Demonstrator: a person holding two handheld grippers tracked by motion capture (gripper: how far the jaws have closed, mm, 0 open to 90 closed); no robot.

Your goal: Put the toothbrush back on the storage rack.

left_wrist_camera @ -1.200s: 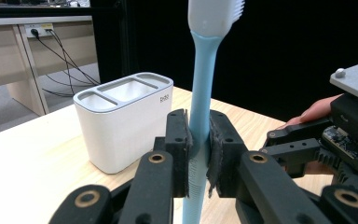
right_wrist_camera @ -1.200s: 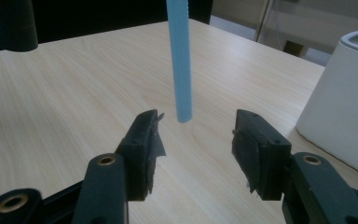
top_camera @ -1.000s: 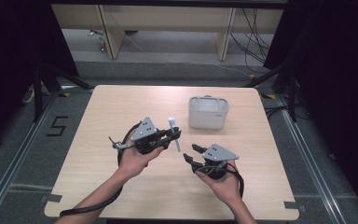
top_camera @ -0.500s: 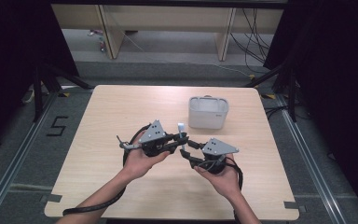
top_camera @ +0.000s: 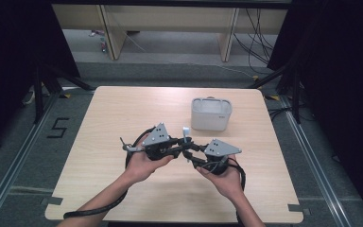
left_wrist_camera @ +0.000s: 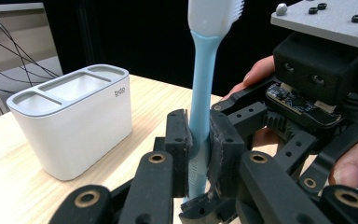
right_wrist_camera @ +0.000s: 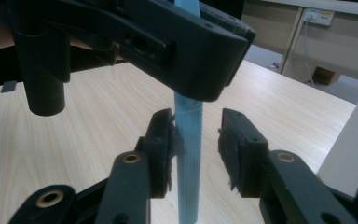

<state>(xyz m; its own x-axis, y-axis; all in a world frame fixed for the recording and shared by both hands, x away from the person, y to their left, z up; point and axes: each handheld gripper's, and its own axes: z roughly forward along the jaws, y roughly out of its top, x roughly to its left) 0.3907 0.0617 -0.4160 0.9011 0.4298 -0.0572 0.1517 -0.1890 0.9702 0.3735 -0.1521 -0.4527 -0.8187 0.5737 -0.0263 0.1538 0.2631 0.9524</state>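
Observation:
A light blue toothbrush with a white bristle head stands upright, and my left gripper is shut on its handle. In the high view both grippers meet above the table's middle: the left gripper points right, the right gripper points left just under it. My right gripper has its jaws around the lower handle of the toothbrush. They have just been closing. The handle lies against one pad, and a gap remains at the other pad.
A white toothbrush holder with several top openings stands on the wooden table, behind and to the right of the grippers. It is seen close by as the holder in the left gripper view. Both cables trail toward the front edge.
The two grippers have come together at the table's middle, the left one carrying the toothbrush to the right. The right gripper's jaws have narrowed around the handle's lower end.

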